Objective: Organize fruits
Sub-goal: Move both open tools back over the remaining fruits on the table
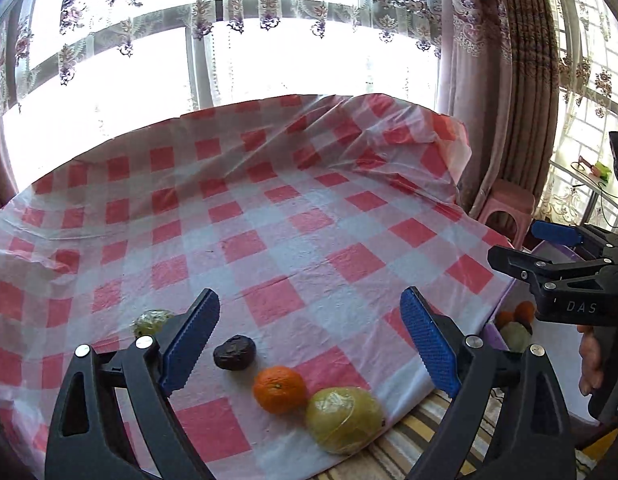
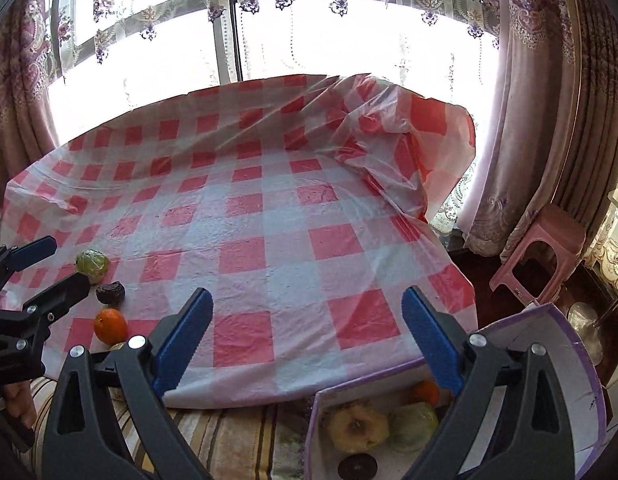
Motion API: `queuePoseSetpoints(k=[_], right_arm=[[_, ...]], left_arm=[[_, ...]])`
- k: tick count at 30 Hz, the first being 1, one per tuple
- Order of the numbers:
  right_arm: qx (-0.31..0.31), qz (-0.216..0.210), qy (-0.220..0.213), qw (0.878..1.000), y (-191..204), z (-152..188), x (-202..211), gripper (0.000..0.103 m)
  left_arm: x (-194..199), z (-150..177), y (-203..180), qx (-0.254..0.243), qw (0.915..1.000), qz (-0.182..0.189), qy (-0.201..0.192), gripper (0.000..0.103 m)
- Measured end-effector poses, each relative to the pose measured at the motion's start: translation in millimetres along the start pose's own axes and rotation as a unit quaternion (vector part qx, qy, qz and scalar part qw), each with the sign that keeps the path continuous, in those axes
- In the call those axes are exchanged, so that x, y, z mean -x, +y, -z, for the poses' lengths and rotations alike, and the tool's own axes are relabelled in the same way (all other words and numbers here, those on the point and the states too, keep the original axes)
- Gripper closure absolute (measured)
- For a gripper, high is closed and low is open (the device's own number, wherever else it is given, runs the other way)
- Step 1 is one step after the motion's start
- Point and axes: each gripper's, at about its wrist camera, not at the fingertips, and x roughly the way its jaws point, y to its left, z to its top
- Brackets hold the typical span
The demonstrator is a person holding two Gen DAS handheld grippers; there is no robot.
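My left gripper [image 1: 309,300] hangs open over the near edge of the red-checked tablecloth [image 1: 293,216], with nothing between its blue pads. Below it lie a dark fruit [image 1: 234,352], an orange [image 1: 280,389], a wrapped yellow-green fruit [image 1: 344,420] and a small wrapped green fruit [image 1: 153,320]. My right gripper [image 2: 307,296] is open and empty above a purple-rimmed white box [image 2: 581,360]. The box holds a yellow fruit [image 2: 357,426], a pale green fruit [image 2: 413,426], an orange [image 2: 425,392] and a dark fruit [image 2: 357,466]. In the left wrist view the right gripper [image 1: 517,244] shows at the right edge.
The tablecloth bunches up in a raised fold [image 2: 393,128] at the far right corner. A pink plastic stool [image 2: 537,252] stands on the floor to the right of the table. Striped fabric [image 2: 229,432] shows under the cloth's front edge. Curtains and bright windows lie behind.
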Motion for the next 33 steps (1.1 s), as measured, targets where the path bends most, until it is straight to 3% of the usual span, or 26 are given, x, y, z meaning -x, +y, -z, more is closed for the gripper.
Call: queuePoseSetpoints(k=[3, 7, 11, 13, 18, 27, 31, 33], right_arm=[[0.004, 0.021, -0.008, 1.000, 19.4, -3.6, -1.9, 0.006], [0.001, 0.046, -0.047, 0.998, 40.6, -3.9, 4.1, 0.002], [-0.008, 0.015, -0.035, 0.999, 58.3, -3.6, -4.3, 0.002], [-0.006, 0.001, -0.019, 1.000, 69.6, -0.9, -11.5, 0.002], [-0.005, -0.046, 0.012, 0.999, 98.5, 9.8, -25.7, 0.002], [0.066, -0.088, 0.050, 0.993, 152.9, 22.5, -46.3, 0.002], [0.084, -0.086, 0.068, 0.990, 166.5, 24.8, -57.3, 0.002], [0.093, -0.087, 0.077, 0.989, 171.9, 27.4, -62.3, 0.002]], left_arm=[[6.5, 2.4, 24.1, 0.009, 0.9988, -0.043, -0.021, 0.014], [7.7, 3.6, 60.5, 0.032, 0.9975, -0.057, -0.026, 0.013], [8.9, 5.2, 96.4, 0.075, 0.9950, -0.051, -0.041, 0.013], [8.1, 5.8, 110.1, 0.098, 0.9917, -0.073, -0.041, 0.013], [-5.3, 11.8, 129.6, 0.108, 0.9884, -0.106, -0.011, 0.012], [-36.8, 33.2, 156.0, 0.154, 0.9837, -0.087, 0.034, 0.012], [-55.5, 42.6, 160.9, 0.161, 0.9817, -0.079, 0.063, 0.023], [-63.3, 46.1, 159.4, 0.154, 0.9822, -0.077, 0.074, 0.023]])
